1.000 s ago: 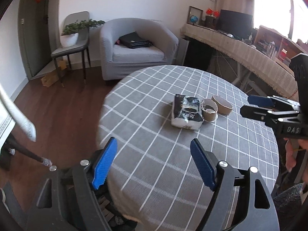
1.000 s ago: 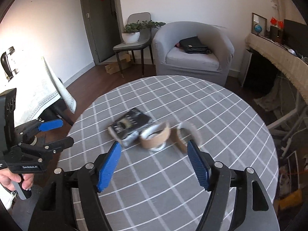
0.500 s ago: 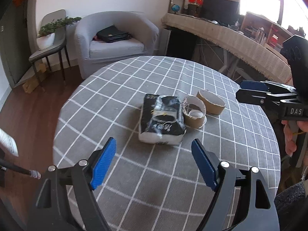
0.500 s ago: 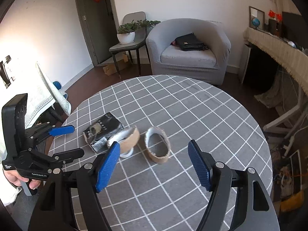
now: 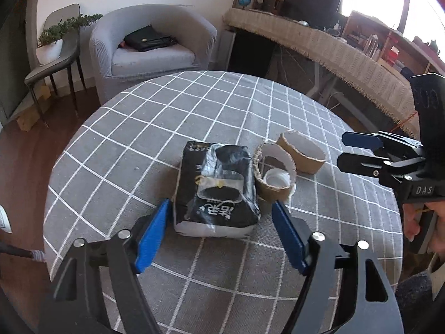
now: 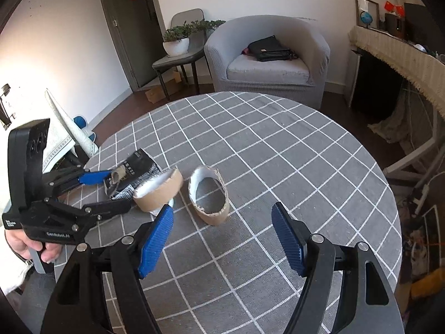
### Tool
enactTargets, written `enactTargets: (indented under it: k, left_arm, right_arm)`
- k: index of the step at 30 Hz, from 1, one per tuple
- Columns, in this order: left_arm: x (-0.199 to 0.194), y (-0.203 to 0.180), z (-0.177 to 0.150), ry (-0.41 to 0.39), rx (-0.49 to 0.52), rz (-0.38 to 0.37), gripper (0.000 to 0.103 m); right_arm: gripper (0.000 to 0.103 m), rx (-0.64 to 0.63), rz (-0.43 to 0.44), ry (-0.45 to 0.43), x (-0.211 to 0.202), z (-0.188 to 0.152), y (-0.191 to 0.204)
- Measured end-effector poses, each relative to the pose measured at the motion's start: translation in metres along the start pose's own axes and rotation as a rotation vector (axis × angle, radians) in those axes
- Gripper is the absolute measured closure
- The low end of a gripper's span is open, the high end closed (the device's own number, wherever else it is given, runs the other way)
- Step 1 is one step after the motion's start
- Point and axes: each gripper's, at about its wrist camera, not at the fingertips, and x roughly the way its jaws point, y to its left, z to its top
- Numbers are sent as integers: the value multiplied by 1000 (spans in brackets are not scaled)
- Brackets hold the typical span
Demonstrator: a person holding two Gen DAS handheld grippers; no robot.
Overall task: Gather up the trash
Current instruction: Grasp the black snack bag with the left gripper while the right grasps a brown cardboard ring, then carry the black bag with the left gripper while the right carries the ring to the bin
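A crumpled black and white tissue pack lies on the round grey checked table. Two torn brown cardboard rings lie to its right: one with a white lid inside, one further right. My left gripper is open, its blue pads just short of the pack on either side. My right gripper is open, just short of the far ring. In the right wrist view the left gripper reaches around the pack, next to the nearer ring.
A grey armchair with a black bag stands behind the table. A chair with a potted plant stands to its left. A long covered desk runs along the right. The table edge curves off to the right.
My left gripper has moved forward to the tissue pack, which now sits between its pads. My right gripper has moved closer to the cardboard rings.
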Motion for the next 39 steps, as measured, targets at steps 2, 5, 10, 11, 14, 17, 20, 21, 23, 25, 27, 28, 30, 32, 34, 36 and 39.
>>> enactTargets:
  k: [2,5,10,11,14,17,20,21,23,25,27,28,30,32,34,36,39]
  left_arm:
    - [1,-1,2,8,14,18,45]
    - [2,2,4,12,6,12,50]
    - [-10,6,0,-13,-21,4,51]
    - [-14,5,-1,-18,-27,1,51]
    - [-24,6,-6,-29,-31,0,50]
    - [-32,6,-10,-34,-34,-3,50]
    - [-39,7,-14,-32,-40,-8,50]
    - [-41,8,-16,-31,-38,-7,50]
    - [-46,10,-21,-30,-36,-7,50]
    - [-50,14,-24,-30,-40,-4,50]
    - [-55,18,-27,-31,-49,1,50]
    - [-58,21,-29,-32,-57,3,50]
    - [-63,26,-32,-35,-66,9,50]
    - [-70,32,-34,-40,-80,14,50]
    - [-75,36,-37,-42,-89,22,50]
    - [-83,41,-42,-44,-101,34,50]
    - [-96,48,-51,-42,-122,55,50]
  right_arm:
    - [29,-1,5,5,1,0,0]
    - [29,-13,0,19,5,-2,2]
    - [29,-22,-16,42,14,-4,5]
    - [30,-19,-16,43,14,-3,4]
    - [37,-19,-17,49,17,-2,6]
    - [44,-31,-22,64,22,-1,10]
    - [46,-54,-41,78,29,1,18]
    - [50,-62,-47,83,32,2,20]
    - [55,-65,-59,93,37,4,23]
    - [57,-67,-62,92,39,6,24]
    - [58,-68,-72,90,42,9,26]
    - [59,-67,-79,87,43,10,26]
    - [67,-56,-90,83,45,13,23]
    - [68,-27,-90,78,46,16,20]
    - [68,-6,-101,60,42,21,18]
    - [68,3,-98,35,35,24,22]
    - [68,-5,-106,17,25,26,34]
